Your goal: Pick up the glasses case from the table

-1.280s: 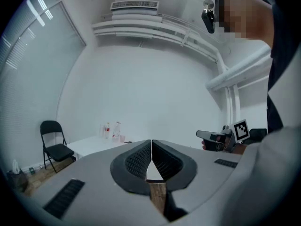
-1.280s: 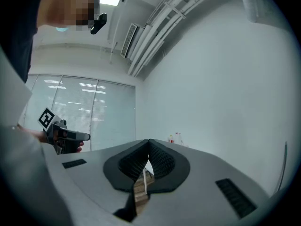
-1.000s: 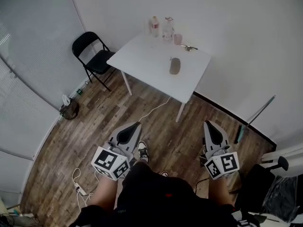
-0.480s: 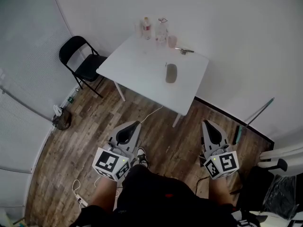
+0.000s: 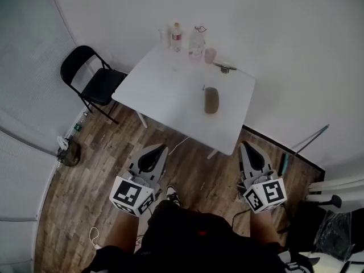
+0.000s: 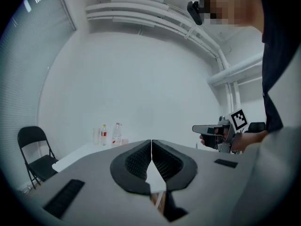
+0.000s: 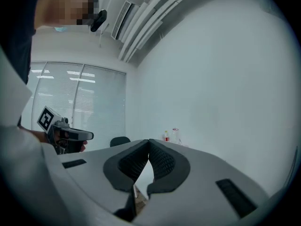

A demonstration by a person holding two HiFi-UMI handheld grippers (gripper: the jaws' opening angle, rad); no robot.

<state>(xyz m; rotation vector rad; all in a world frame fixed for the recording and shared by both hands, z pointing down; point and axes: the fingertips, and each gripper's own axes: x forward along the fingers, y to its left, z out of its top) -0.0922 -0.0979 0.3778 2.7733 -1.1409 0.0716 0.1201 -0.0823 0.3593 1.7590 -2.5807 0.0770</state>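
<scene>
The brown oval glasses case [image 5: 211, 100] lies on the white table [image 5: 170, 95], toward its right side. Both grippers are held level over the wood floor, short of the table's near edge. My left gripper [image 5: 159, 148] is shut with nothing in it; its tips [image 6: 151, 141] meet in its own view. My right gripper [image 5: 245, 145] is likewise shut and empty, its tips [image 7: 149, 140] touching. Each gripper view shows the other gripper held beside it. The case is hidden behind the jaws in both gripper views.
At the table's far edge stand two bottles [image 5: 177, 36], a clear jug [image 5: 197, 41] and a pink cup [image 5: 210, 55], with a pair of glasses [image 5: 225, 67] nearby. A black folding chair [image 5: 91, 84] stands left of the table. A white cable [image 5: 177, 145] runs under it. Walls close behind.
Both grippers and the person have moved forward toward the table, which now sits nearer and lower in the head view. The jaws stayed shut.
</scene>
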